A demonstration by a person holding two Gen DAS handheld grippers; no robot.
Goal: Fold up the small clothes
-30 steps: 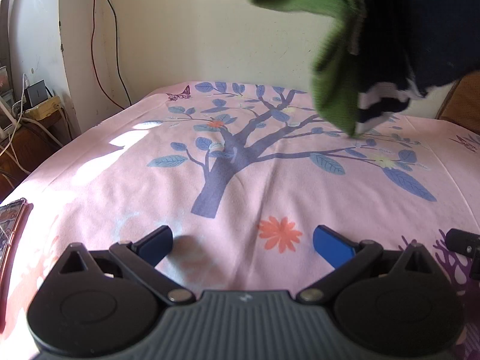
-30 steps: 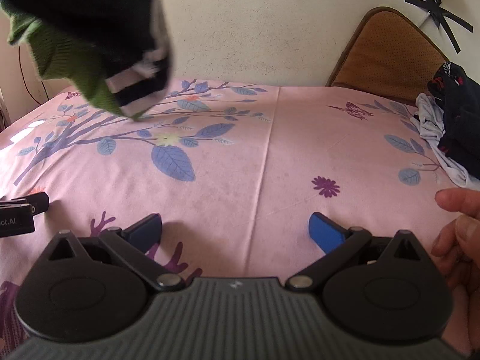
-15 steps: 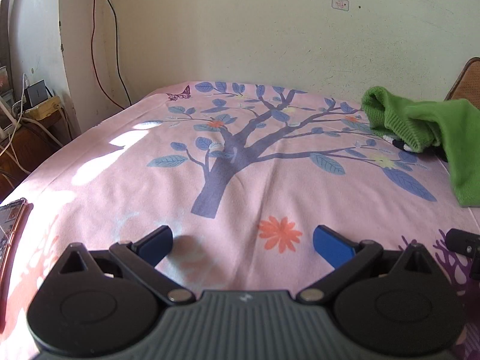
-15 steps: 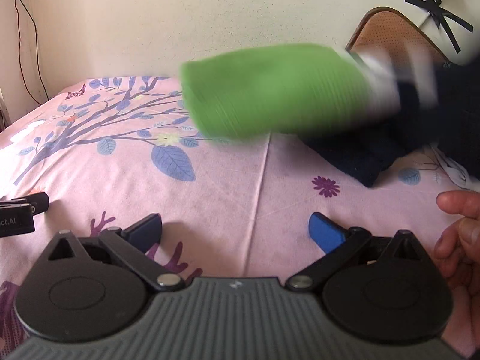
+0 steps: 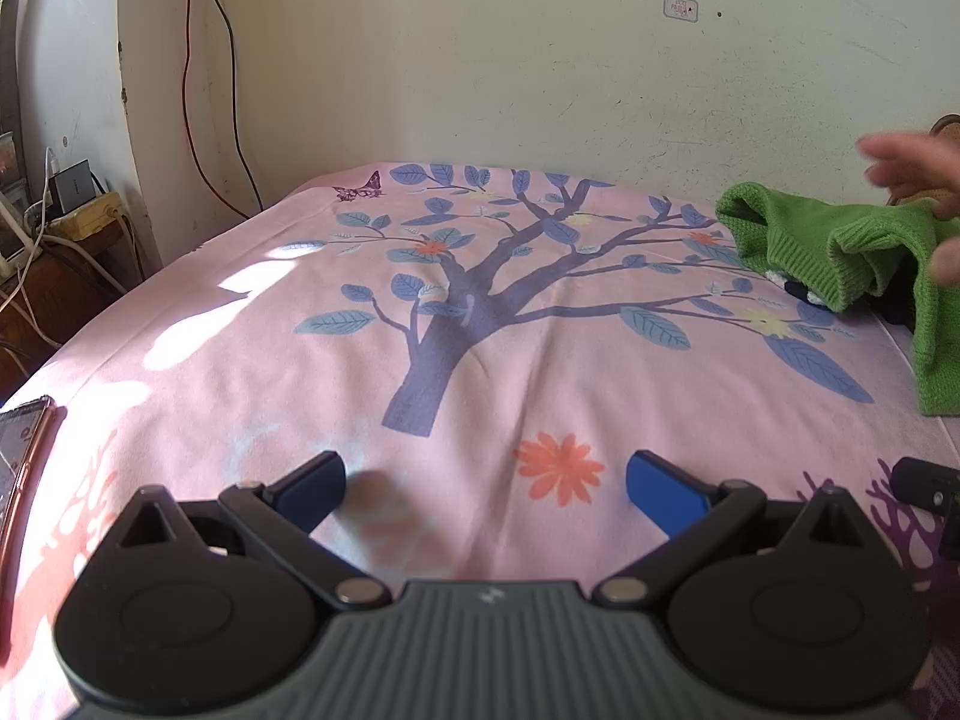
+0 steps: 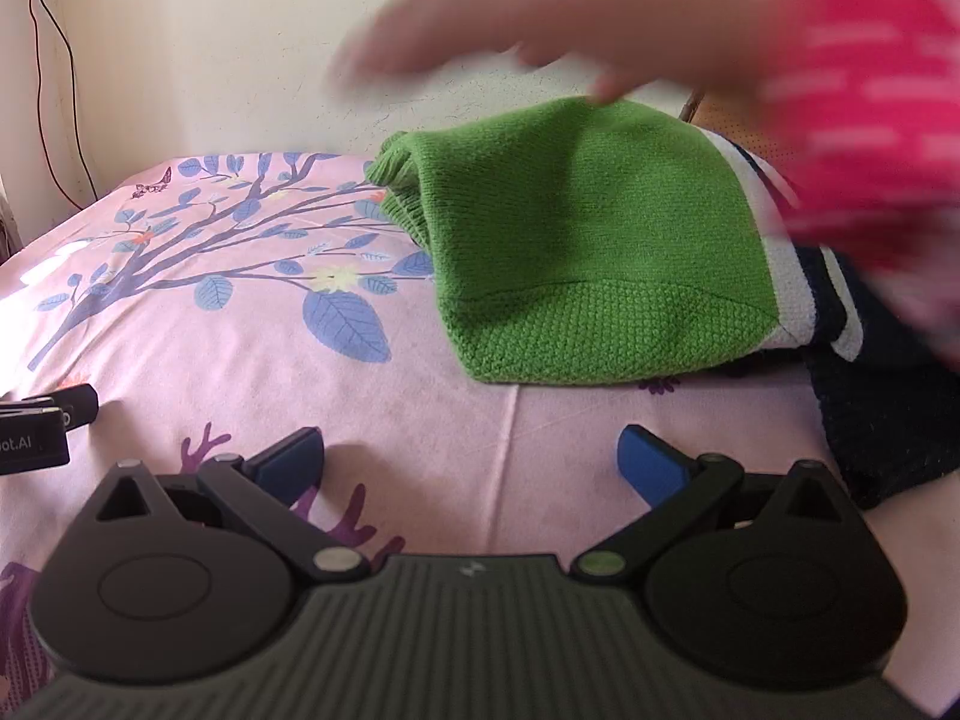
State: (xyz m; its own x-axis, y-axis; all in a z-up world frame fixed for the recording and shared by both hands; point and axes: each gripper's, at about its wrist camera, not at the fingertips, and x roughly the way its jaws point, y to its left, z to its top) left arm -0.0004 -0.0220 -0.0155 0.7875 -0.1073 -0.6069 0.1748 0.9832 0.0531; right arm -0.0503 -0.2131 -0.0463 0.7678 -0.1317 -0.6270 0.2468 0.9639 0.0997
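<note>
Both tools rest low on the bed, unused. The left hand-held gripper [image 5: 483, 480] has its two blue fingers spread wide with nothing between them but the pink bedsheet [image 5: 540, 372], and the right hand-held gripper [image 6: 468, 459] is the same: fully spread, holding nothing. I would judge they are parked while the garment gets laid out by bare hand.

Just ahead of the right one lies the sweater [image 6: 594, 240], a green knit with white stripes and a navy part running off to the right. It sits rumpled on the sheet, one ribbed green cuff or hem bunched up at its far left end, so it is not yet flat enough to fold. From the left view the same sweater [image 5: 840, 252] is well off toward the right edge of the bed, far from that gripper.

A bare hand [image 6: 510, 30], blurred with motion, hangs over the top of the sweater; a pink patterned sleeve [image 6: 870, 90] fills the right side of that view. It looks like spreading or smoothing, though the blur hides any contact.

By count: two grippers, one sweater, one bare hand. A phone [image 5: 21, 456] lies at the left edge of the bed, and red and black cables [image 5: 210, 60] run down the wall in the corner.
</note>
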